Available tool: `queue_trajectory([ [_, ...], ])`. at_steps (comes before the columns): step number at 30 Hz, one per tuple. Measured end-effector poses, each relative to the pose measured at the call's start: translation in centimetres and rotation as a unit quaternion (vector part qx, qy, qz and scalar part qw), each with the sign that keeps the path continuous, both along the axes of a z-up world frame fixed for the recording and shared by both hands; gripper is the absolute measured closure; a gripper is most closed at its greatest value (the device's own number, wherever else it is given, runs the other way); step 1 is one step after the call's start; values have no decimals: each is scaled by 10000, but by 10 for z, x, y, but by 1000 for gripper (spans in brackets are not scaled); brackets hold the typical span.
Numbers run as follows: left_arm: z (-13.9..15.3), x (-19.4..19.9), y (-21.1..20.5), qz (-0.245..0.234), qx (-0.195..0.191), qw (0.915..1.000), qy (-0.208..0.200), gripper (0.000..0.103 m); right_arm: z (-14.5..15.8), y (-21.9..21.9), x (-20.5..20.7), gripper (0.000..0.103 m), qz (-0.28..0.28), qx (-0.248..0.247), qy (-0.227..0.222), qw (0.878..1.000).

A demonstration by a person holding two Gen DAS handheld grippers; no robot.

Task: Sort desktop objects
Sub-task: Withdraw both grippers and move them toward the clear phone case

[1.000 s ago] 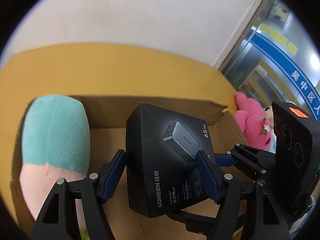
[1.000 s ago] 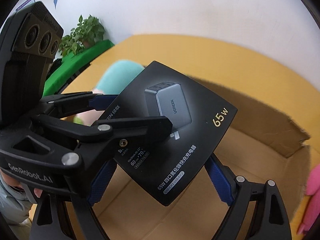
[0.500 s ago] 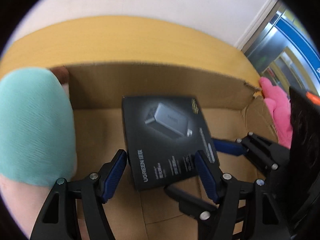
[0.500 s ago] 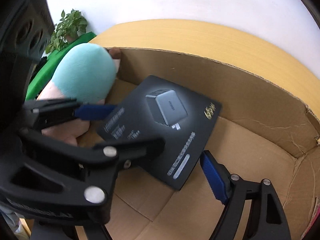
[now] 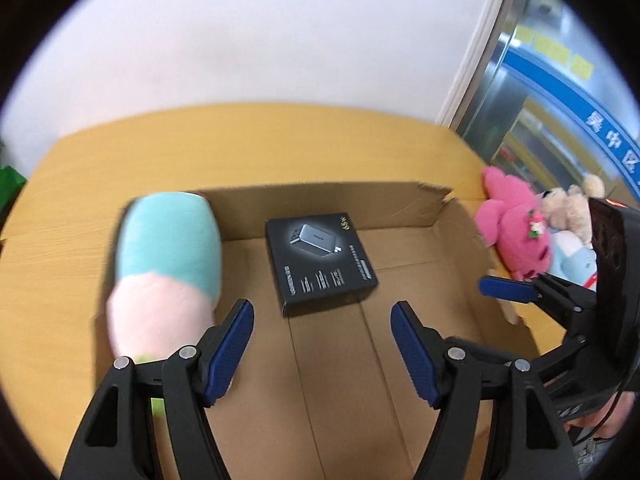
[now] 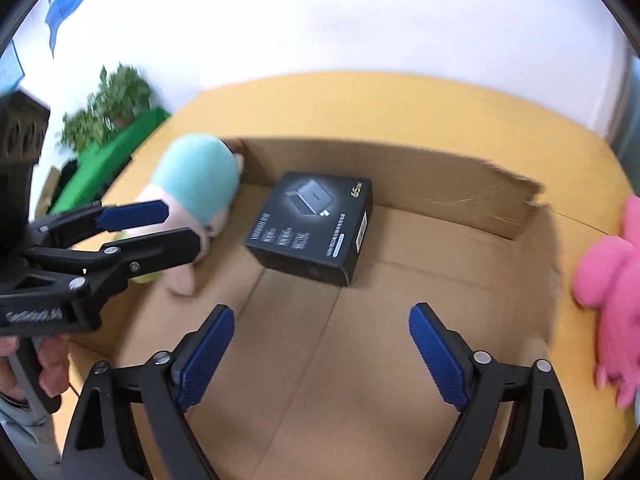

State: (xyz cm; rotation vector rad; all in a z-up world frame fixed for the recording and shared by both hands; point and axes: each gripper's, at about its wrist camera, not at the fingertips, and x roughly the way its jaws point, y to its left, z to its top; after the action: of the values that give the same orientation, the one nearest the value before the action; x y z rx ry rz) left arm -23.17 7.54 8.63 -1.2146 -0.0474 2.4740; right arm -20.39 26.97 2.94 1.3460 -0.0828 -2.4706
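Potted plant (image 6: pixel 106 110) by white wall (image 6: pixel 340 20)

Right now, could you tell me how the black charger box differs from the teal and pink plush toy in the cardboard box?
The black charger box is flat, hard-edged and printed; the teal and pink plush toy is rounded and soft-looking. The charger box lies mid-floor, the plush toy against the left wall, standing taller. Both rest inside the cardboard box, held by no gripper.

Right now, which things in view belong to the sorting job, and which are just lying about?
Belong to the job:
- black charger box, lying in the cardboard box
- teal and pink plush, in the same box
- pink plush, outside it
- left gripper and right gripper, both open and empty

Lying about:
- potted plant
- green surface
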Motion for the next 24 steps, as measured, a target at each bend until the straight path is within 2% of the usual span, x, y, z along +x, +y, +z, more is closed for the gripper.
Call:
queue_trajectory([
  [2,11,27,-14,148,22,9997,213,29,19,8,30,7,-139,-74,173,9997],
  [6,25,72,-28,437,-63,9971,625,25,43,13,86,7,-346,115,653,9972],
  [9,31,104,-34,549,-88,9952,806,25,51,6,128,7,-415,222,917,9947],
  [12,32,133,-36,598,-86,9929,1027,25,54,-3,165,7,-454,124,1078,9931],
  [15,31,153,-37,618,20,9922,1080,25,57,-9,189,7,-479,42,1184,9918],
  [19,30,172,-38,557,161,9923,1092,25,57,-19,217,7,-490,246,1315,9898],
  [24,23,183,-33,395,199,9939,1014,25,51,-17,231,8,-555,219,1245,9904],
])
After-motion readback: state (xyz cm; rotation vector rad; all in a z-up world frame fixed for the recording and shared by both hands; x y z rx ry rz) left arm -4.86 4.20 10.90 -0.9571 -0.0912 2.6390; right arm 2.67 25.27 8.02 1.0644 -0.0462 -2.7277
